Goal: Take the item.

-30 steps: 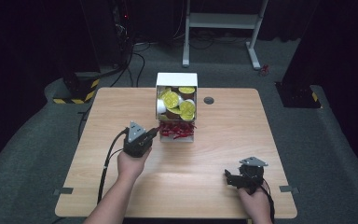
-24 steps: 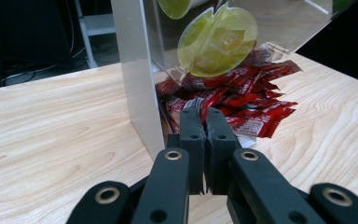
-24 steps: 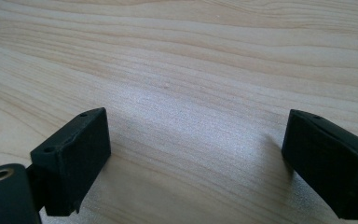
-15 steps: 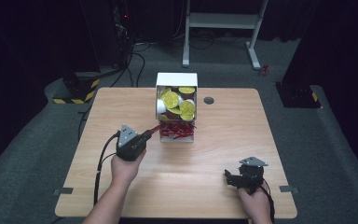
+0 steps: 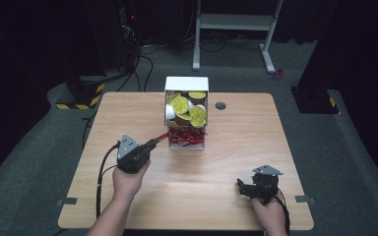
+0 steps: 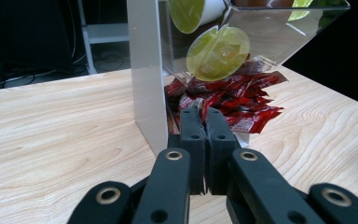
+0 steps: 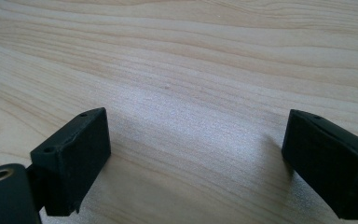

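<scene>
The left gripper [image 6: 204, 114], clamped on a red sauce packet [image 6: 200, 103], points at the dispenser's [image 5: 185, 84] bottom tray, mid-desk [image 5: 128, 105].

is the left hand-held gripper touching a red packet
Touching: in the left gripper view, the left hand-held gripper is shut on a red packet pinched at its tips.

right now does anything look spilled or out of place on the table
Mostly tidy. The red sauce packets bulge out of the bottom slot of the clear and white dispenser box onto the wooden table, and the left gripper, jaws shut, pinches one red packet at its tip. Nothing looks damaged.
</scene>
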{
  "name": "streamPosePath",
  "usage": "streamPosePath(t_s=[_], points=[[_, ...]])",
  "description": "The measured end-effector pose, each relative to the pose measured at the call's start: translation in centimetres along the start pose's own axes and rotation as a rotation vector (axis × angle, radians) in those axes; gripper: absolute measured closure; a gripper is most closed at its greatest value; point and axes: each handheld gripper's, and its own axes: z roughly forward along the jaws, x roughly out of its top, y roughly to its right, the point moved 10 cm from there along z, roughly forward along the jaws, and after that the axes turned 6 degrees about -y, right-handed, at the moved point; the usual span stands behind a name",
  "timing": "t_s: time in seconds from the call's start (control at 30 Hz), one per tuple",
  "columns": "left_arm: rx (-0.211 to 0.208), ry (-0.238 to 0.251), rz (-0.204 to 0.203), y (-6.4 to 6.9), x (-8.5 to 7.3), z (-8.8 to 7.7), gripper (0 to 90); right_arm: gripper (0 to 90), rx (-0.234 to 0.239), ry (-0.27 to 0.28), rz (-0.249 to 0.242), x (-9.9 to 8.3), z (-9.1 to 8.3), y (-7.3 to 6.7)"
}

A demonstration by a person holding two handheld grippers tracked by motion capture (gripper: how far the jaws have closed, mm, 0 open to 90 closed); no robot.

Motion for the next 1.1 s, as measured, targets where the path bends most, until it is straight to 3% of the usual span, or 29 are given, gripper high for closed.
streamPosePath(t_s=[0.57, 1.1], points=[[0.003, 0.027, 0.002, -0.1, 0.1, -1.8, 88.4, 7.7, 0.004, 0.001, -0.011, 0.1, 0.0, 0.0], [-0.008, 0.065, -0.029, -1.0, 0.2, -4.1, 88.7, 7.7, 0.003, 0.001, -0.015, 0.0, 0.0, 0.0]])
